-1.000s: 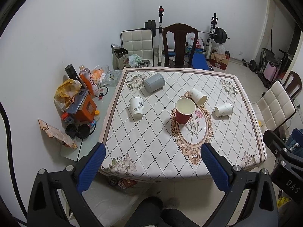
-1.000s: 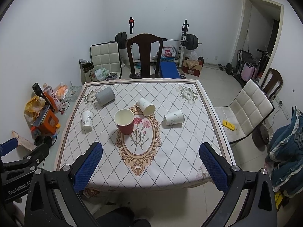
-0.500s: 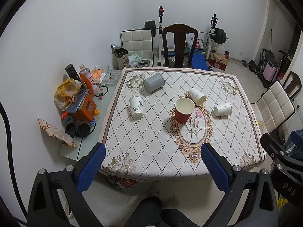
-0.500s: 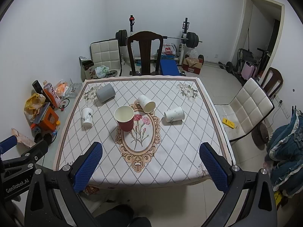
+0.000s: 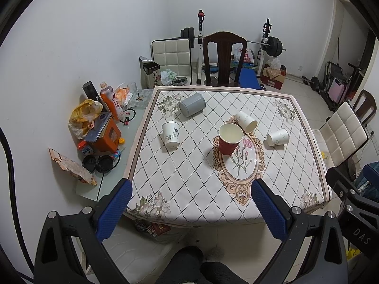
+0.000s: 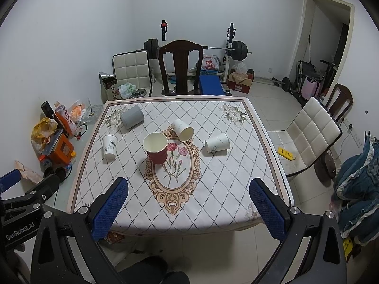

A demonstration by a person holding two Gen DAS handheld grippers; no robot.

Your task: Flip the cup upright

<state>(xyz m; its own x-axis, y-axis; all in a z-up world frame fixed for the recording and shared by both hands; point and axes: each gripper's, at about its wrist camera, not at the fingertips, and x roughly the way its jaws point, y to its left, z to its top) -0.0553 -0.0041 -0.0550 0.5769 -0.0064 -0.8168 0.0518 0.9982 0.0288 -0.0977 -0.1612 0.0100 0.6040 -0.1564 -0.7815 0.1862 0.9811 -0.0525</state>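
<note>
- Left wrist view: the left gripper (image 5: 189,208) is held high in front of the near edge of the surface (image 5: 189,177), well apart from every cup. Its blue fingers (image 5: 113,209) are spread wide and hold nothing.
- On the surface the red cup (image 5: 229,139) stands upright at the left rim of the oval flower pattern; its pale inside looks empty.
- A white cup (image 5: 246,122) lies on its side just behind the red one, mouth toward the camera and to the right. A second white cup (image 5: 277,137) lies on its side further right.
- A third white cup (image 5: 171,134) stands with its mouth down on the left part. A grey cup (image 5: 192,104) lies on its side near the far left corner.
- Right wrist view: the right gripper (image 6: 189,207) is also above the near edge, its fingers (image 6: 266,209) wide apart and empty.
- The red cup (image 6: 155,148) stands upright near the centre. The lying white cups (image 6: 182,130) (image 6: 217,142) are behind it and to its right.
</note>
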